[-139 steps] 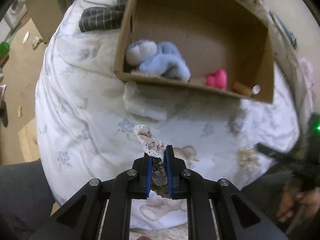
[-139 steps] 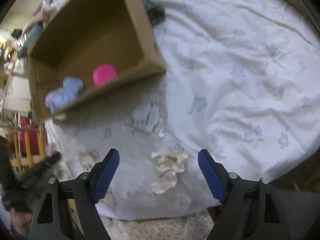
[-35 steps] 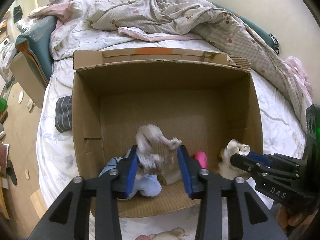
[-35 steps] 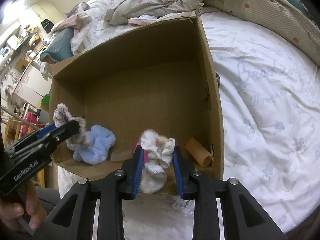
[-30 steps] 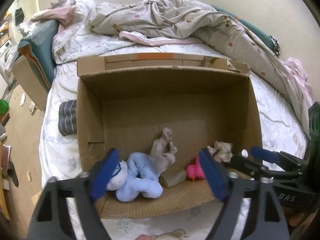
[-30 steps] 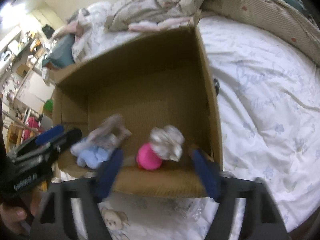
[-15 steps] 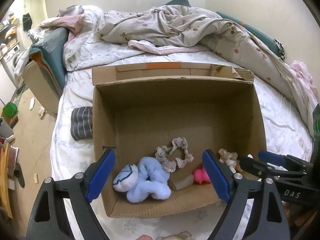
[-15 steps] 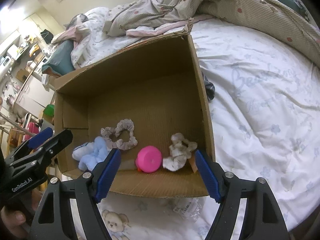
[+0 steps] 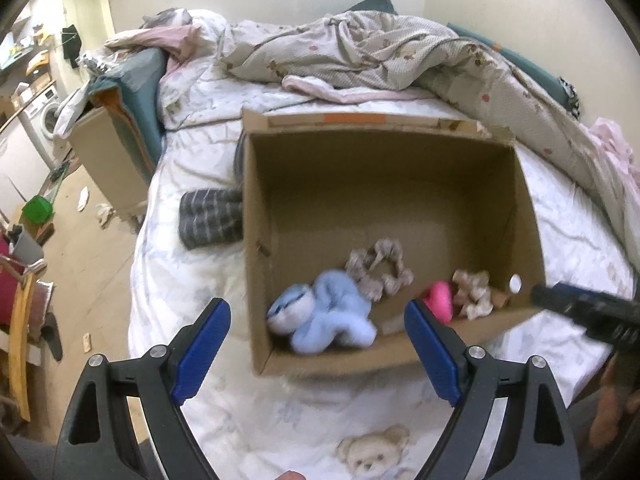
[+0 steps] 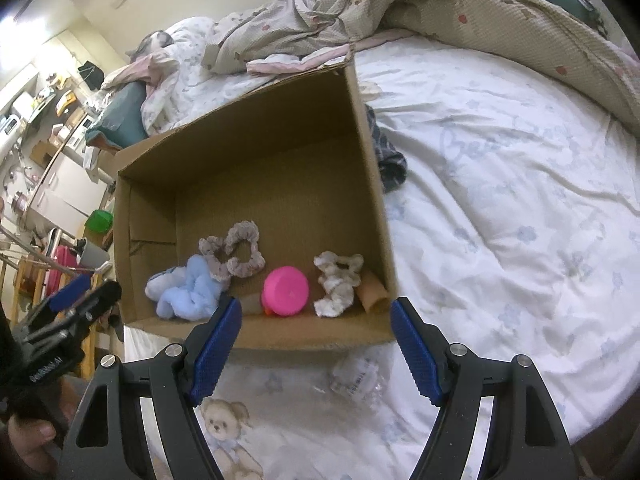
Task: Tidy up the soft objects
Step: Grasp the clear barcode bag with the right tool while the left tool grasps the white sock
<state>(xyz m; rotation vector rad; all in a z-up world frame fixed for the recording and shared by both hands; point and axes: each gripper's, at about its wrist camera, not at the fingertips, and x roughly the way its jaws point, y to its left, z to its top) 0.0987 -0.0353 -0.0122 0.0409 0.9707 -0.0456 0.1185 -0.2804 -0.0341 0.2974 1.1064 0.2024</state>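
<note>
With both scrunchies (image 10: 233, 254) lying in the cardboard box (image 10: 372, 168), left gripper (image 9: 316, 350) and right gripper (image 10: 316, 346) gape empty, so back off clear of the near wall.

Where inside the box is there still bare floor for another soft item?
The back half of the cardboard box, behind the grey scrunchie, is bare. The front edge is crowded: blue plush, pink ball, white scrunchie.
</note>
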